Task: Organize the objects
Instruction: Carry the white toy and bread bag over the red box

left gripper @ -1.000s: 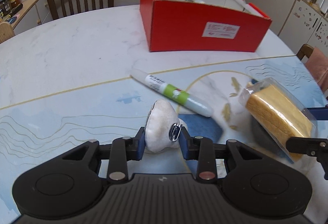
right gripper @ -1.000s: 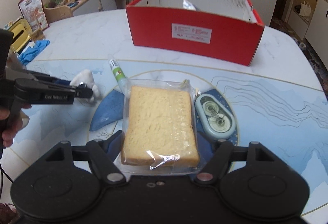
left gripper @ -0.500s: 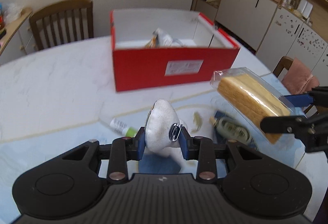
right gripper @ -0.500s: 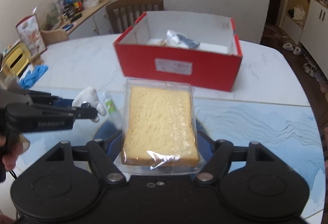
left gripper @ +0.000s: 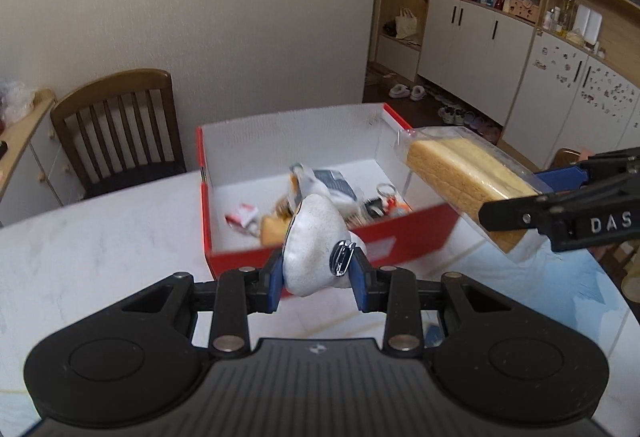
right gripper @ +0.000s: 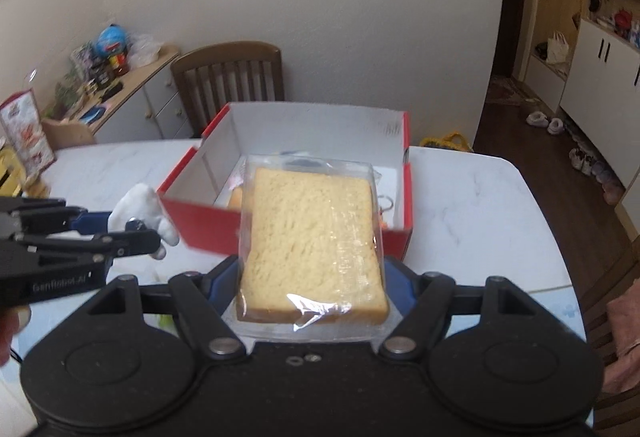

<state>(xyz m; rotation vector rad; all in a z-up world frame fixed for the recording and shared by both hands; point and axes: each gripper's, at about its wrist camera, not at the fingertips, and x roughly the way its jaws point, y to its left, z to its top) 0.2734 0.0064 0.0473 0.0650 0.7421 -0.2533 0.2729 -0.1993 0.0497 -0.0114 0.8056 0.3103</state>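
box (left gripper: 320, 253) on table (left gripper: 100, 237), chair (left gripper: 116, 125) behind, small items (left gripper: 320, 197) in box

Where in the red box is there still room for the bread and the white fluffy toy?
The red box is crowded along its near wall, where wrappers and small things pile up. Bare white floor shows in the left part beside the left wall, and along the far wall. The table left of the box is bare too.
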